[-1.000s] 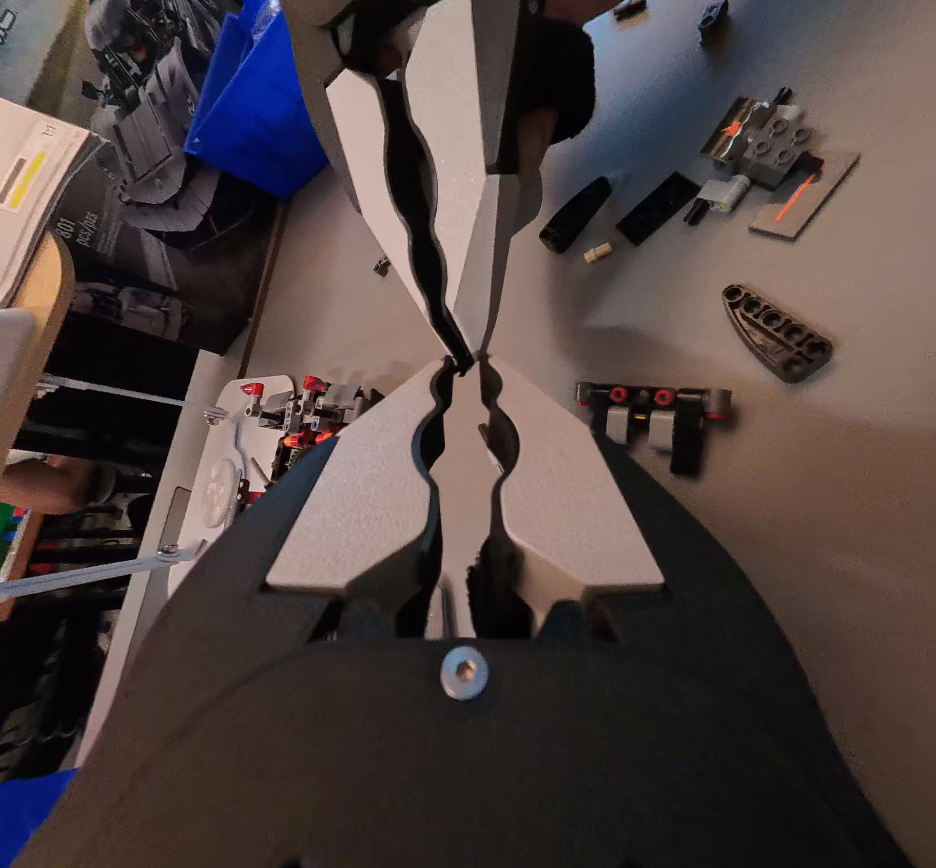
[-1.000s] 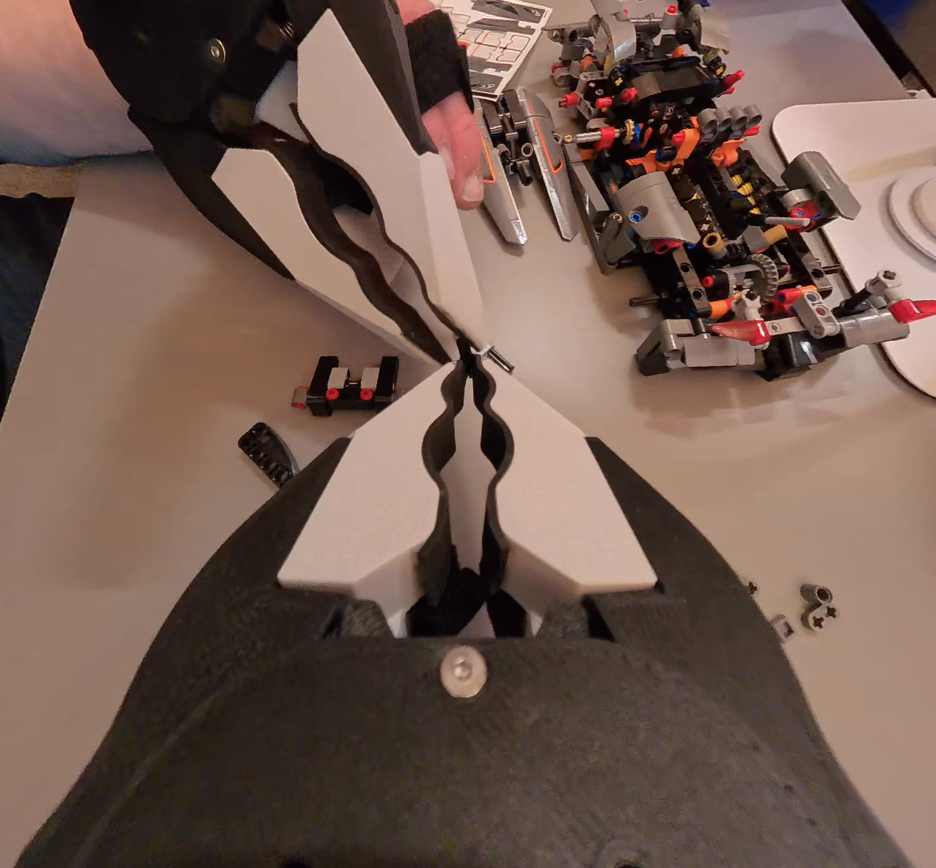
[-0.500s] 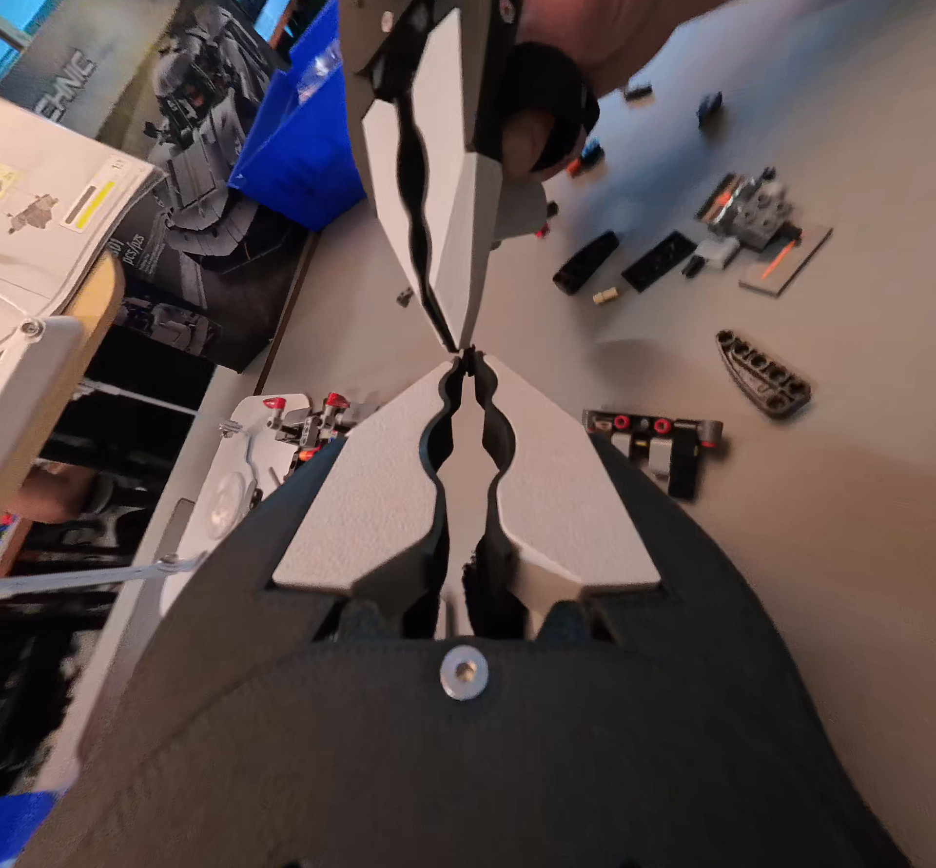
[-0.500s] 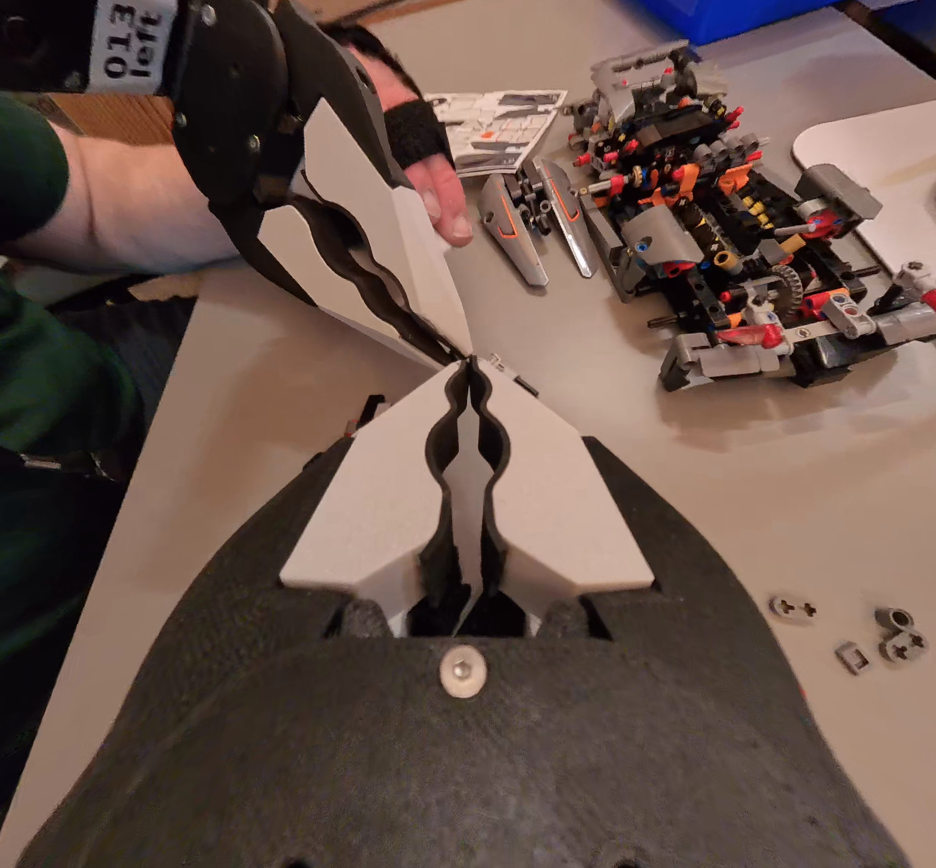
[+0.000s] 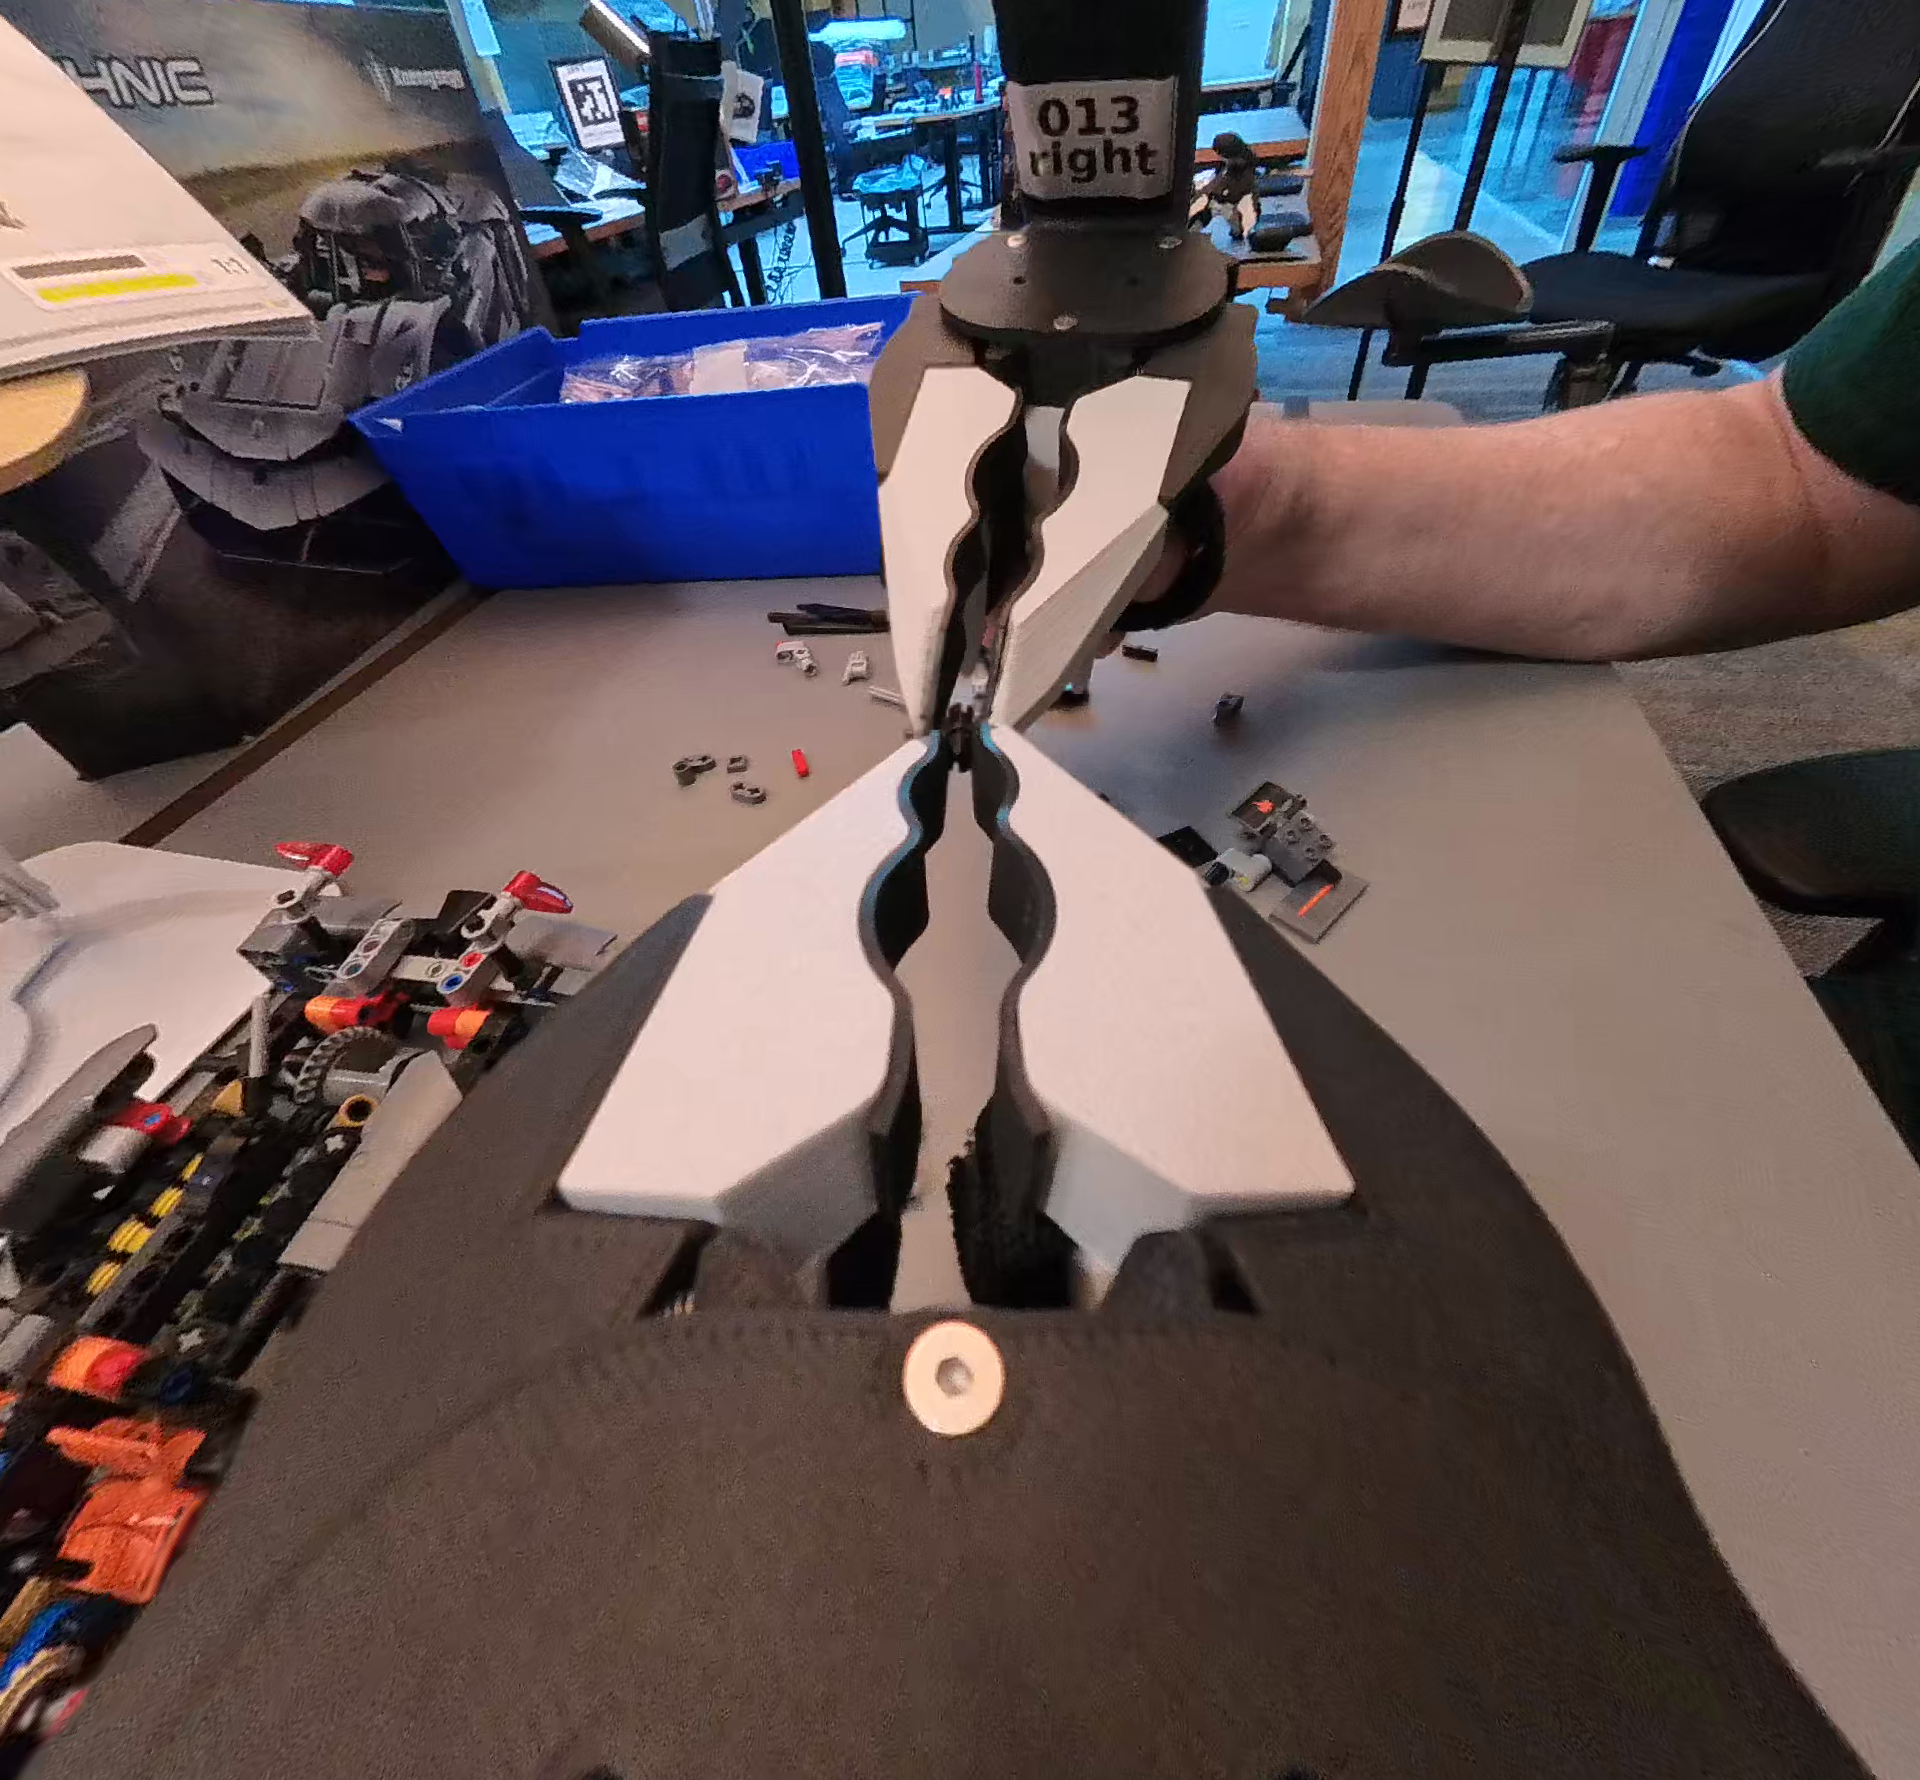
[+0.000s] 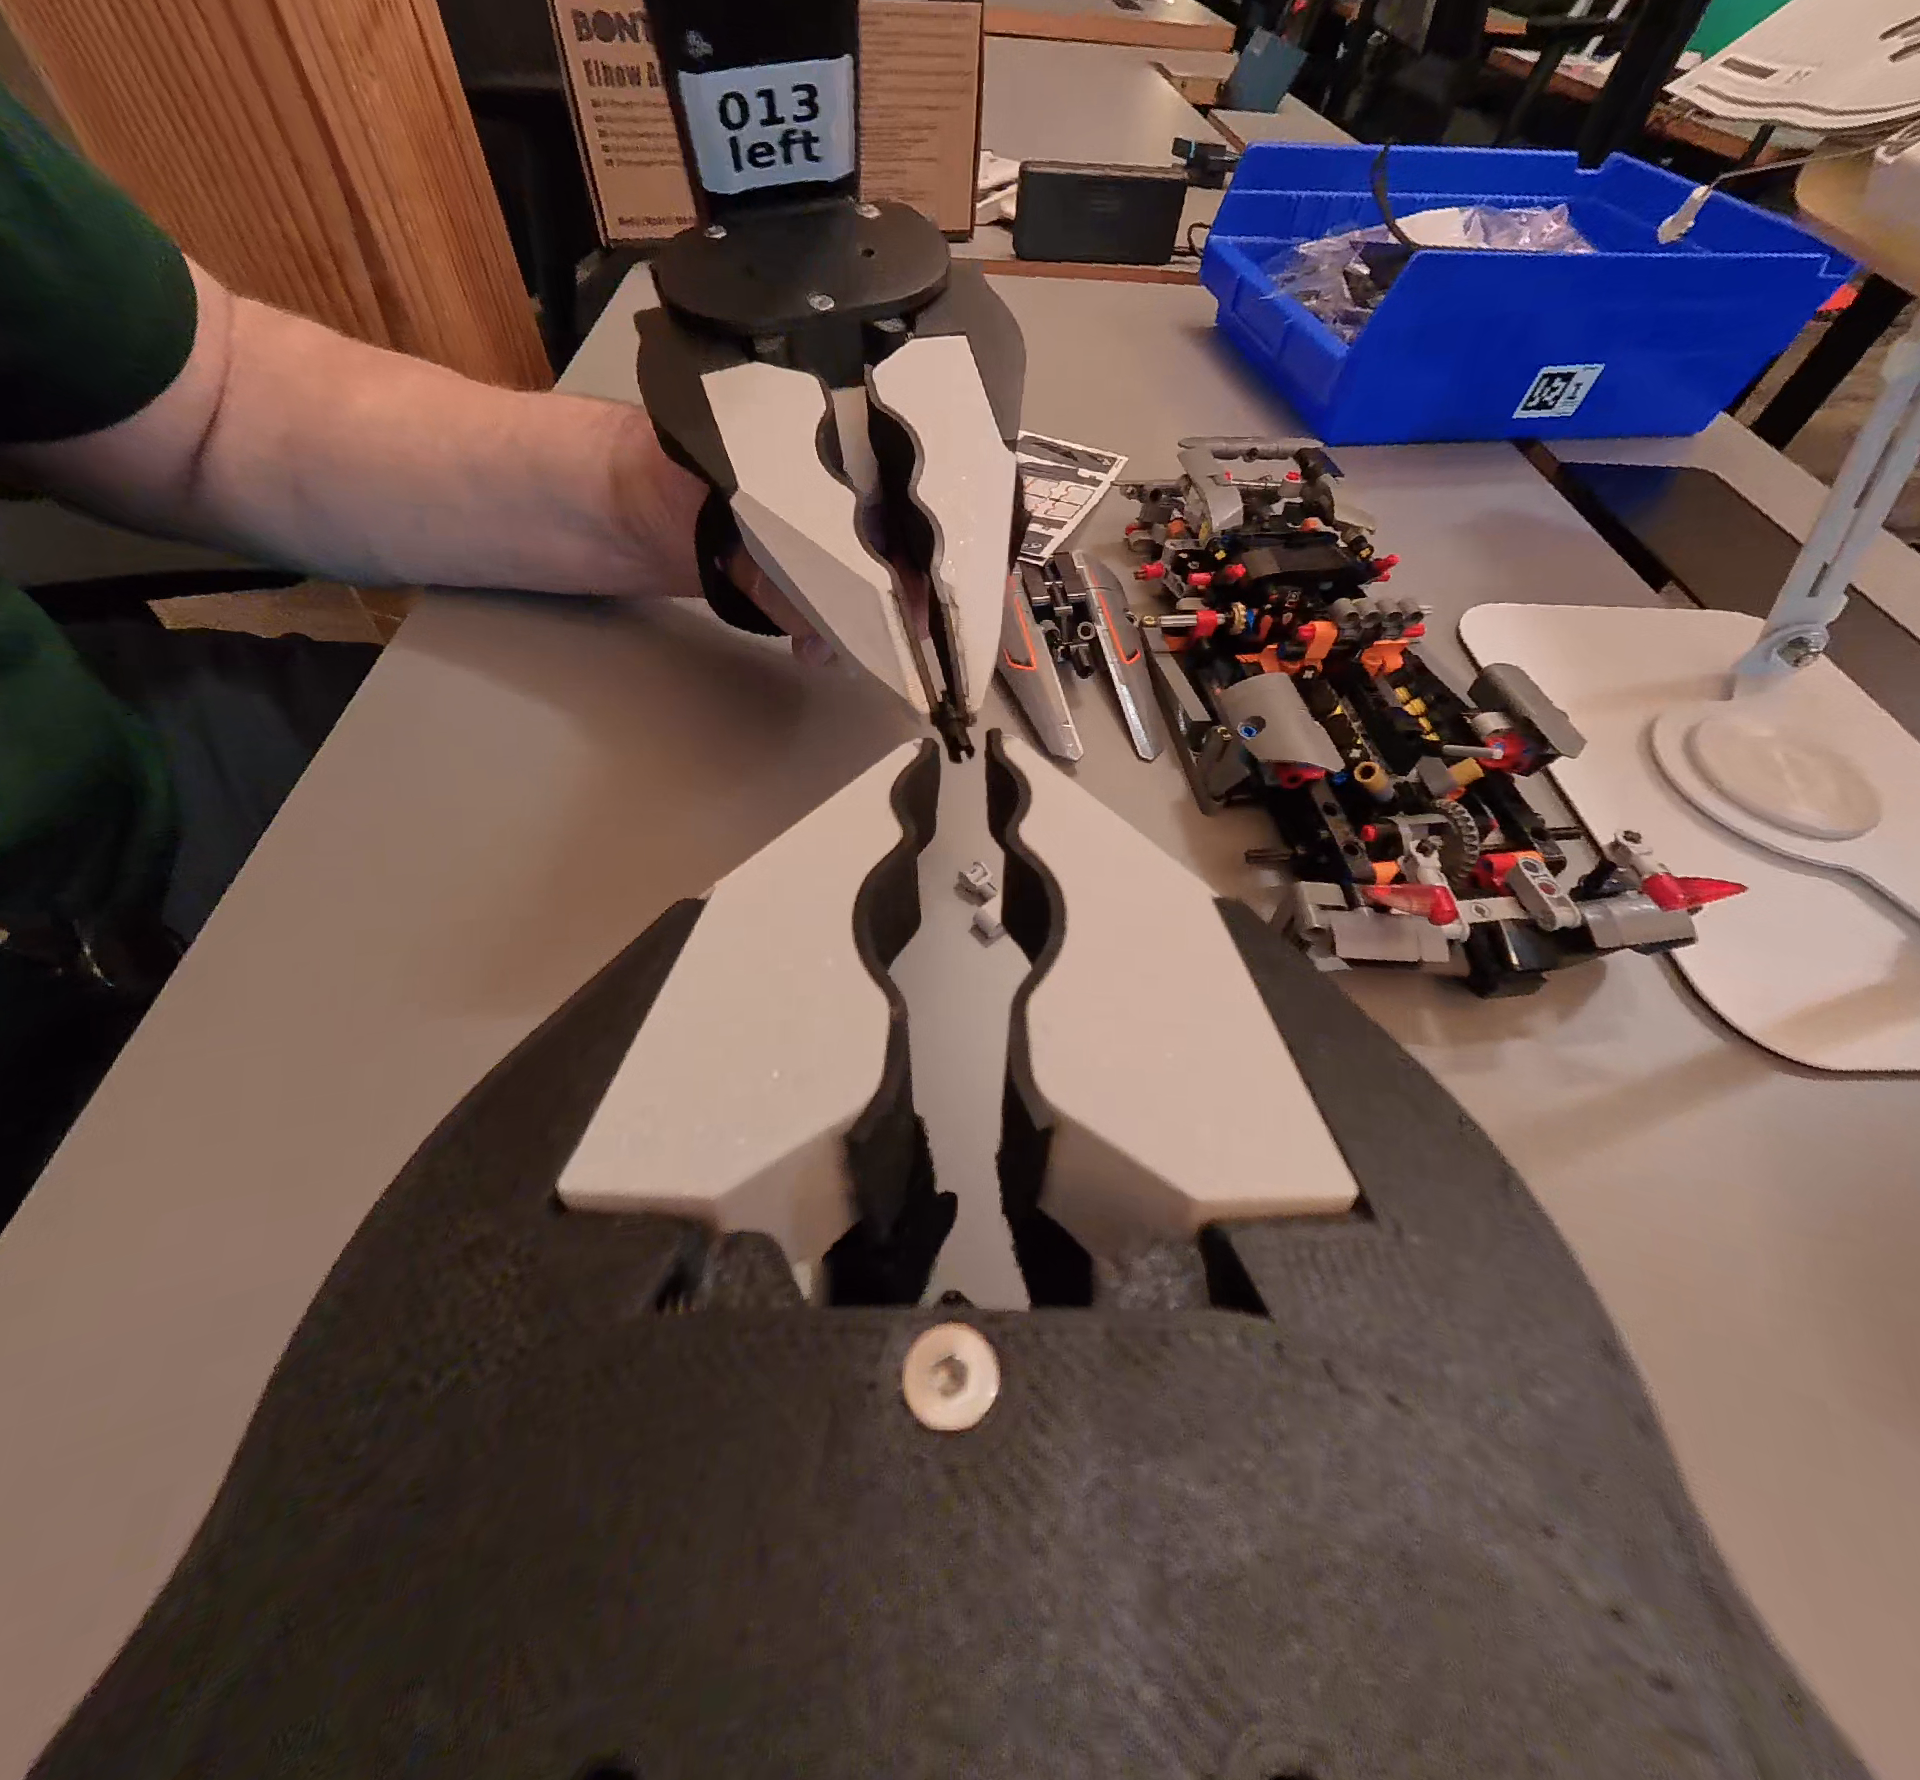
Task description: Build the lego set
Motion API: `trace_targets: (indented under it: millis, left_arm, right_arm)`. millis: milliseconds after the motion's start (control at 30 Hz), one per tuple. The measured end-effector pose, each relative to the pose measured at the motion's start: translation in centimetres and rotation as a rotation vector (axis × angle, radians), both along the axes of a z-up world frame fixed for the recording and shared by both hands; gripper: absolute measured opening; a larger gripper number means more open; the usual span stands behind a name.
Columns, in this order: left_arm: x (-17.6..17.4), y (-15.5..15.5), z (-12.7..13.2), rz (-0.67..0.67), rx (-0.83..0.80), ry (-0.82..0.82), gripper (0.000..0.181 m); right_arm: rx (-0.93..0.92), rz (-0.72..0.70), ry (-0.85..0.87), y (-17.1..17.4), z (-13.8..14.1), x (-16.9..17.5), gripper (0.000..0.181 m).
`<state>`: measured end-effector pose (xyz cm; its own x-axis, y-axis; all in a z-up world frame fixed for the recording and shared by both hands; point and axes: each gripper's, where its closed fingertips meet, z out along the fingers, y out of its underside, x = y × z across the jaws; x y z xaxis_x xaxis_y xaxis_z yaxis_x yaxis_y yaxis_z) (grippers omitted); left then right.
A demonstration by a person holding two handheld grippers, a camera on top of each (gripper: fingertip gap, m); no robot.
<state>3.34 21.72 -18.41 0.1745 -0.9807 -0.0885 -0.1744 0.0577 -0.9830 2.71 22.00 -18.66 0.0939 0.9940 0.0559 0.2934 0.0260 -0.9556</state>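
My left gripper (image 5: 963,743) is shut on a small black pin (image 5: 961,728) and holds it above the grey table (image 5: 1558,1055). My right gripper (image 5: 966,707) faces it tip to tip. In the right wrist view the pin (image 6: 954,731) sticks out of the left gripper (image 6: 948,717) to the mouth of my right gripper (image 6: 961,743), whose jaws stand a little apart with bare table showing between them. The half-built lego car (image 6: 1351,743) lies on the table to the right and also shows in the left wrist view (image 5: 208,1107).
Two grey side panels (image 6: 1039,681) and a sticker sheet (image 6: 1060,494) lie by the car. A blue bin (image 6: 1507,317) of bagged parts stands behind. A white lamp base (image 6: 1766,774) is at the right. Loose pieces (image 5: 717,774) and a small sub-assembly (image 5: 1283,863) lie on the table. The set box (image 5: 260,276) stands at the left. The tips of both grippers are at nearly the same place.
Both grippers have tilted up from looking down at the table to nearly level, still tip to tip. My right gripper's jaws have parted slightly.
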Motion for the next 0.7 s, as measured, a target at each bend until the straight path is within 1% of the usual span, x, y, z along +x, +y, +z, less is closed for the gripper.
trace_targets:
  millis: [167,433,467,500,533,567,600,700]
  left_arm:
    - [0.1,-0.4,0.3,-0.036,-0.038,-0.039,0.002]
    - [0.2,-0.4,0.2,-0.054,-0.072,-0.047,0.003]
    - [0.1,-0.3,0.0,-0.048,-0.064,-0.032,0.003]
    - [0.0,0.0,-0.2,-0.027,-0.048,-0.003,0.009]
    - [-0.3,0.5,-0.7,0.007,-0.025,0.049,0.018]
    - [-0.8,1.0,-1.3,0.036,0.003,0.107,0.024]
    - [-1.3,1.2,-1.7,0.060,0.026,0.156,0.027]
    - [-2.4,1.8,-3.5,0.128,0.004,0.306,0.038]
  right_arm:
    - [0.019,0.013,0.013,-0.4,0.3,-0.2,0.004]
    - [0.030,0.019,-0.006,-0.6,0.1,-0.1,0.002]
    - [0.029,0.015,-0.014,-0.5,0.1,-0.1,0.002]
    - [0.025,0.011,-0.019,-0.4,0.0,-0.1,0.003]
    - [0.018,0.003,-0.019,-0.2,-0.1,0.0,0.002]
    - [0.013,-0.007,-0.022,0.1,-0.2,0.2,0.002]
    - [0.012,-0.021,-0.033,0.4,-0.4,0.4,0.002]
    - [-0.002,-0.046,-0.046,1.1,-0.8,0.8,0.002]
